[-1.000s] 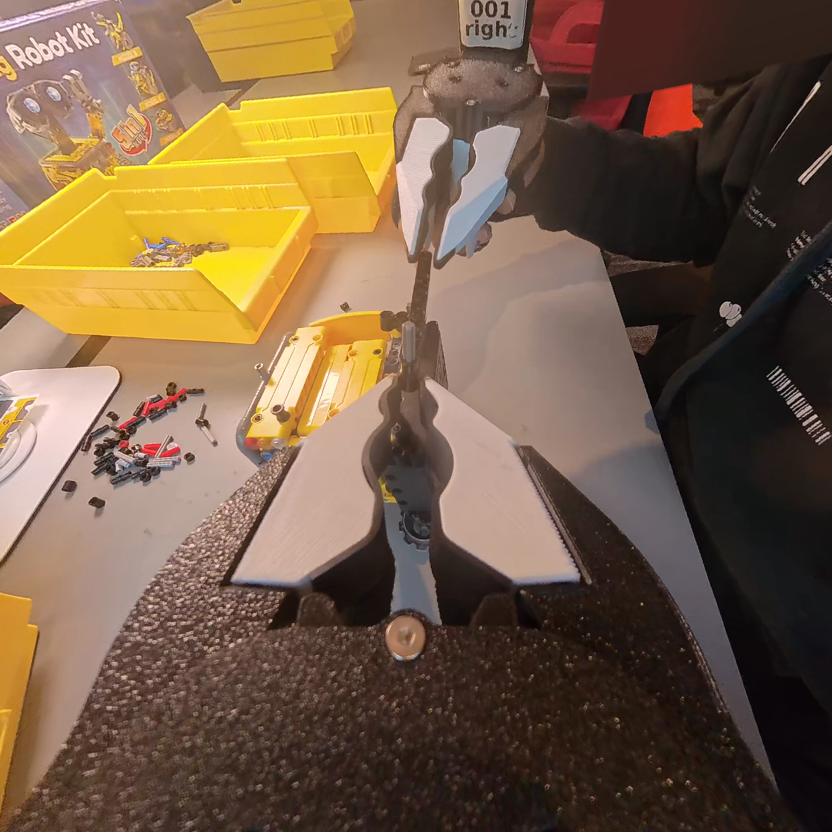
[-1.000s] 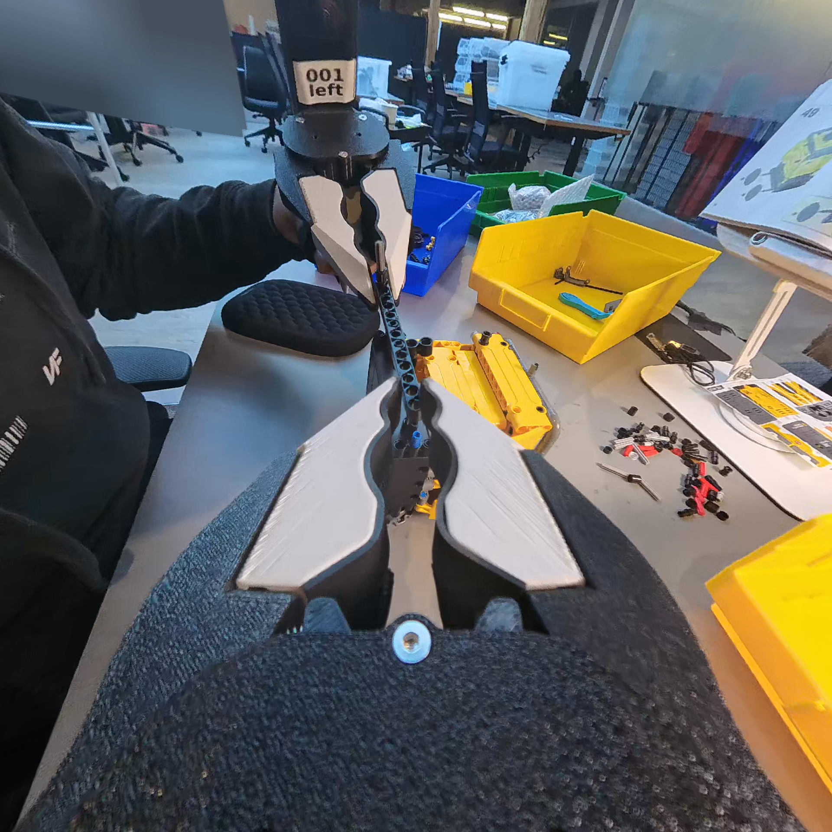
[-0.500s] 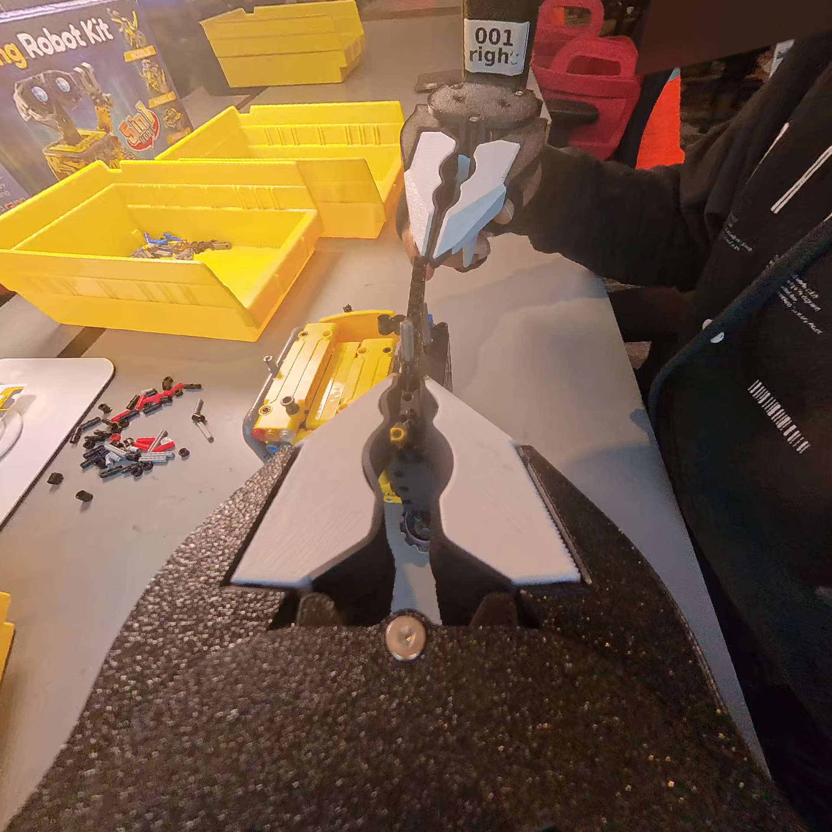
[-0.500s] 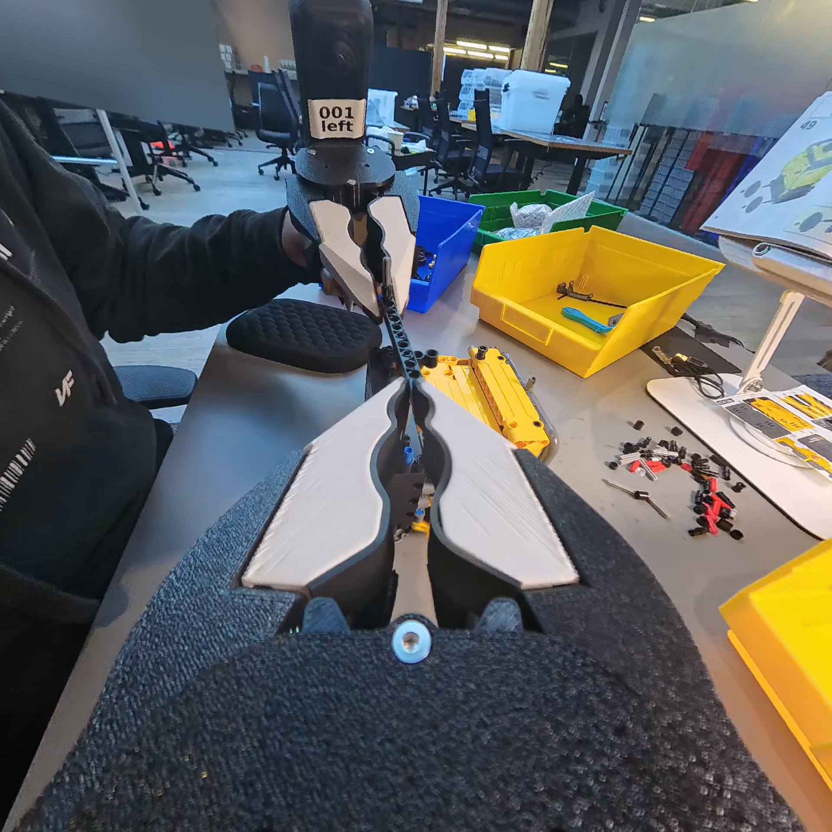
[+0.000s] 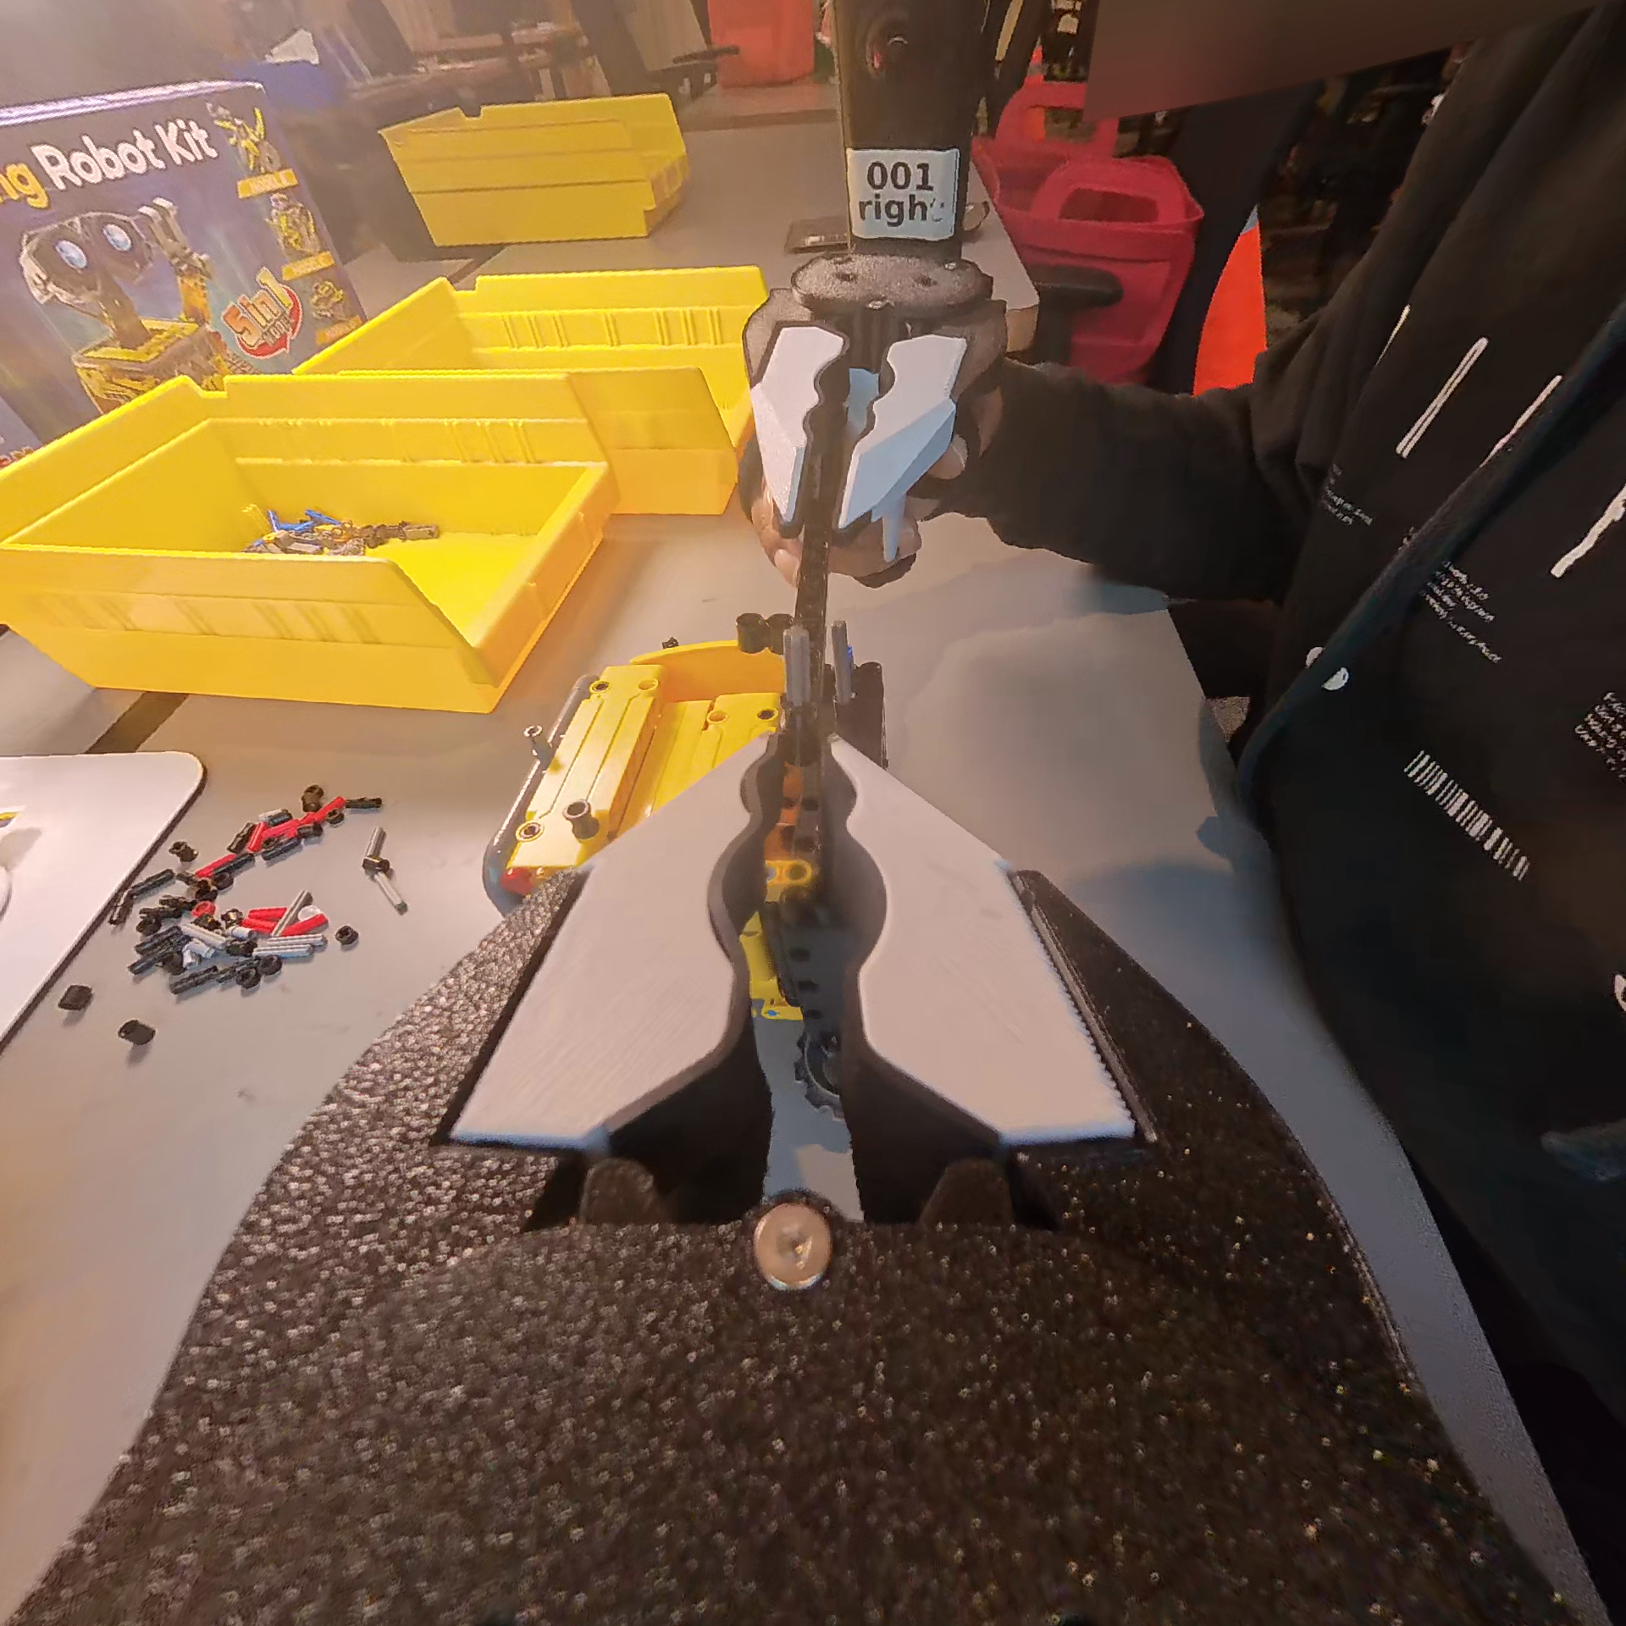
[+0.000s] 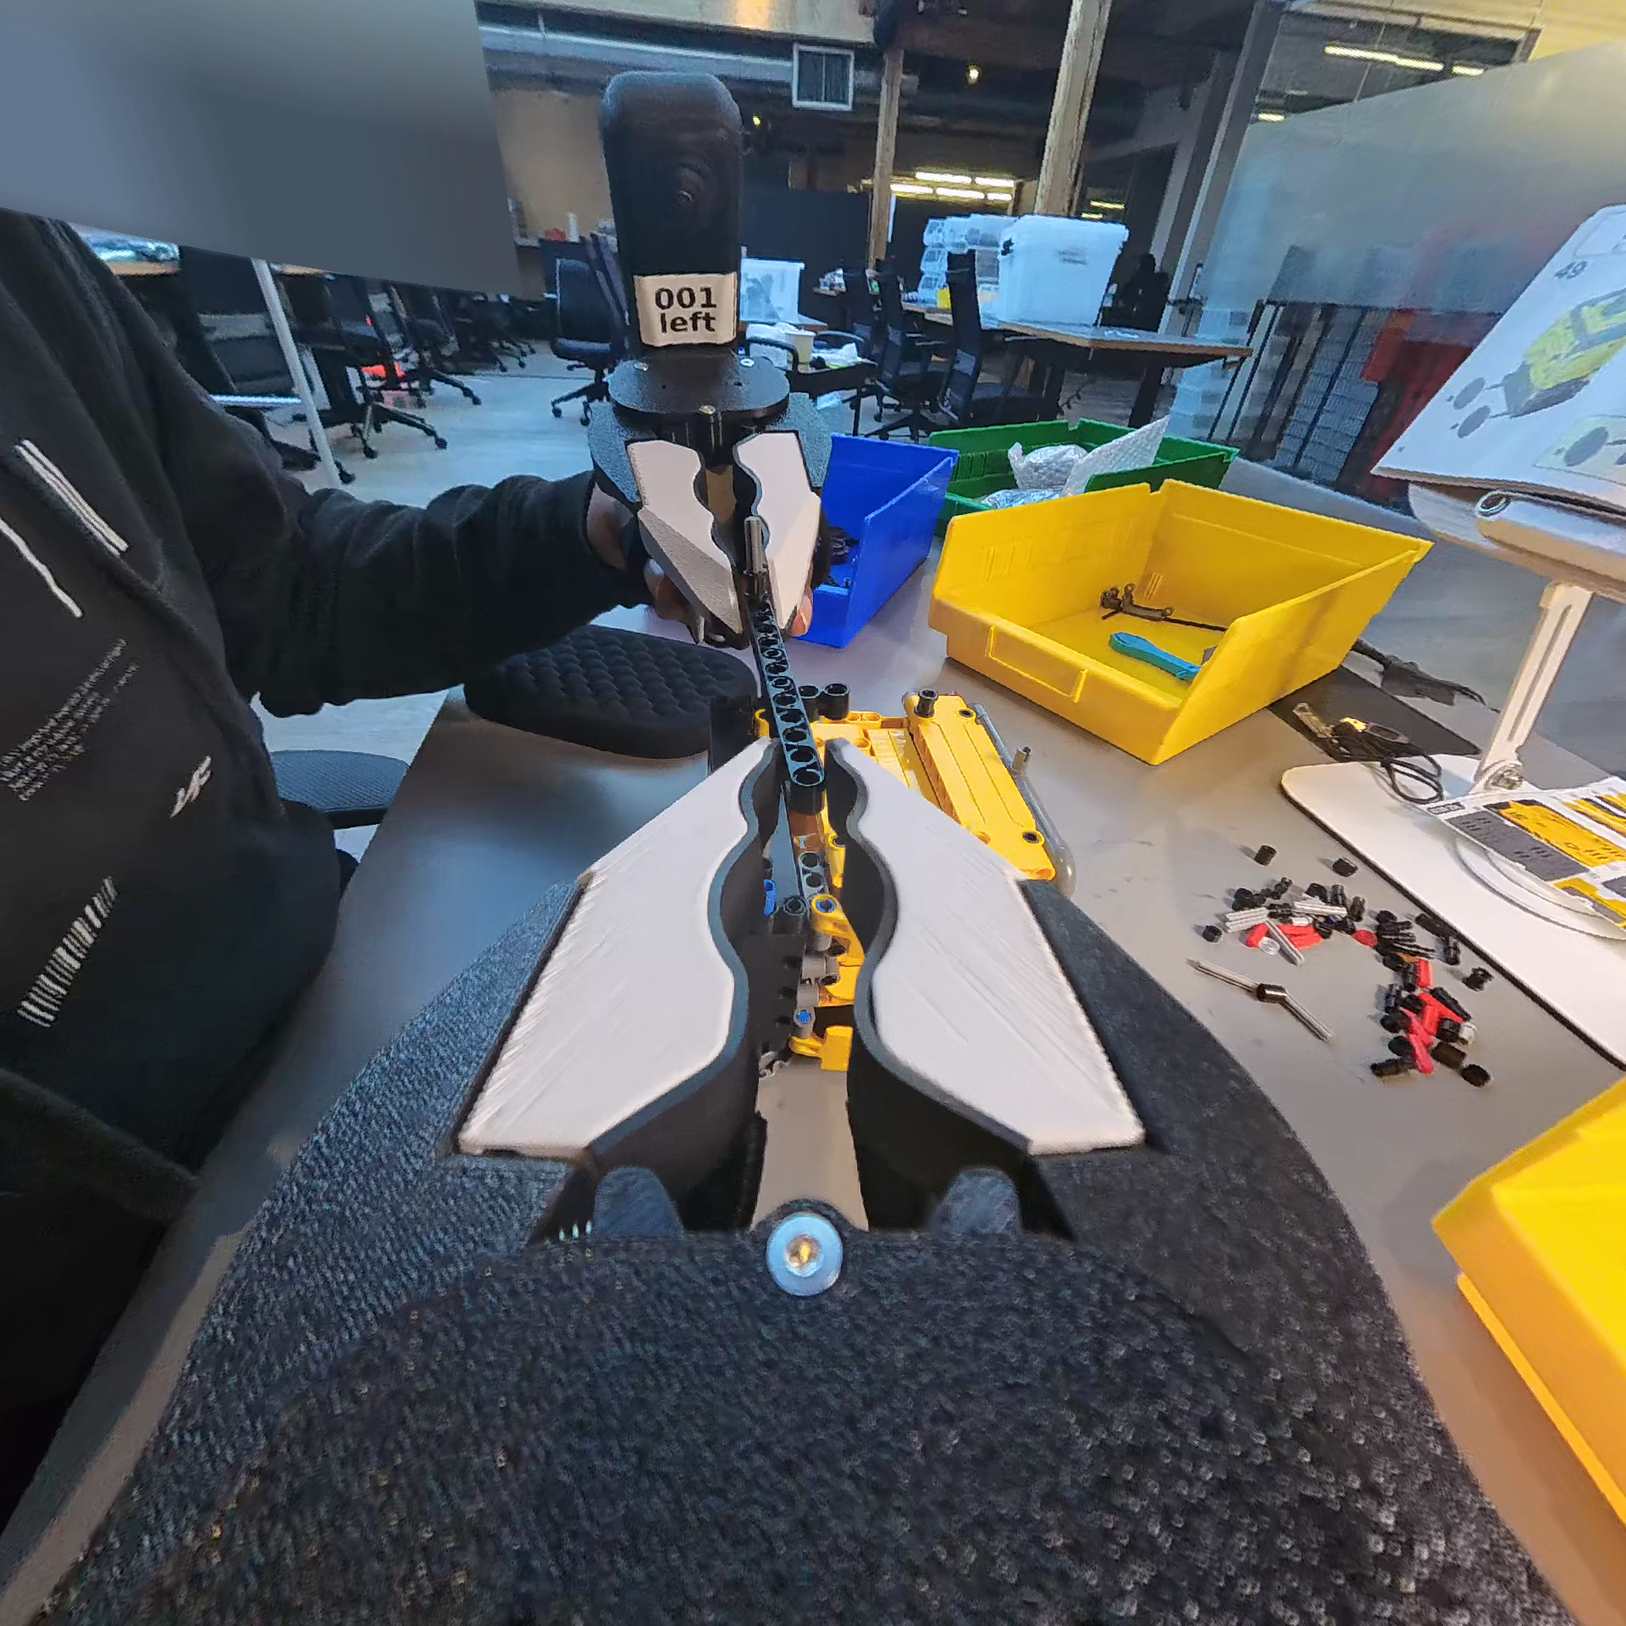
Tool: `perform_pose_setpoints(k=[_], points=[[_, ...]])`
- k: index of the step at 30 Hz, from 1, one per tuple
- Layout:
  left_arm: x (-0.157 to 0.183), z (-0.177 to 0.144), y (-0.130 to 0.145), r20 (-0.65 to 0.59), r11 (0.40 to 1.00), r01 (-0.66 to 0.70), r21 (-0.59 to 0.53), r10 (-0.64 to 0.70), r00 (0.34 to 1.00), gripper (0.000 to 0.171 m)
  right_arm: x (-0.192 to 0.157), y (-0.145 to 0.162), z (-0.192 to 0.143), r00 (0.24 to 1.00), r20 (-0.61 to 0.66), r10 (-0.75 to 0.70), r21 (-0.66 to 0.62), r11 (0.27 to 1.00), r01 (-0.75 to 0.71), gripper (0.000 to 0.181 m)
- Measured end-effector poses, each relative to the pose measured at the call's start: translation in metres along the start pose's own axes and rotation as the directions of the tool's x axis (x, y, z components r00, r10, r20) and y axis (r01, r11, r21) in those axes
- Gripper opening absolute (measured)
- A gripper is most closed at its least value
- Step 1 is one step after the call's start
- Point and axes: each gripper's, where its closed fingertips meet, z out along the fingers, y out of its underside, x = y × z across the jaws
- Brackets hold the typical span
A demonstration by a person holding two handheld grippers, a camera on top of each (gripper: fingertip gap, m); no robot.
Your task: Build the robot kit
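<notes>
A long black perforated beam (image 5: 814, 581) spans between my two grippers above the grey table. My left gripper (image 5: 805, 748) is shut on its near end; it also shows in the right wrist view (image 6: 758, 620), gripping the beam (image 6: 779, 677). My right gripper (image 6: 801, 757) has its jaws slightly parted, with the beam's other end between the fingertips. From the left wrist view the right gripper (image 5: 818, 526) shows a small gap beside the beam. A yellow and black brick model (image 5: 633, 757) lies on the table under the beam, and it shows in the right wrist view too (image 6: 959, 765).
Yellow bins (image 5: 264, 563) and a printed kit box (image 5: 150, 238) stand at the left. Loose black, red and grey pins (image 6: 1373, 950) lie on the table. A blue bin (image 6: 880, 528), a yellow bin (image 6: 1144, 616), a black pad (image 6: 607, 686) and a booklet stand (image 6: 1540, 378) surround the model. The left gripper's tips are roughly 8 cm from the right gripper's.
The right gripper's fingers have parted a little around the beam end they clamped before. Both grippers have lifted and drawn slightly apart. The left gripper still clamps the beam.
</notes>
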Motion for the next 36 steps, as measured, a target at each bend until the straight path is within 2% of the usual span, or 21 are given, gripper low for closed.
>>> perform_pose_setpoints(k=[15, 36], points=[[-0.0086, -0.0034, -0.0074, -0.013, 0.987, -0.016, 0.163, 0.019, 1.0, 0.005, 0.0025, -0.003, 0.0026, 0.999, 0.004, 0.038, 0.069, 0.997, -0.038, 0.009], [-0.0074, -0.0053, -0.0044, -0.027, 0.973, 0.001, 0.229, 0.005, 1.0, 0.005, 0.001, 0.001, 0.0052, 0.997, 0.025, 0.076, 0.076, 0.994, -0.078, 0.008]])
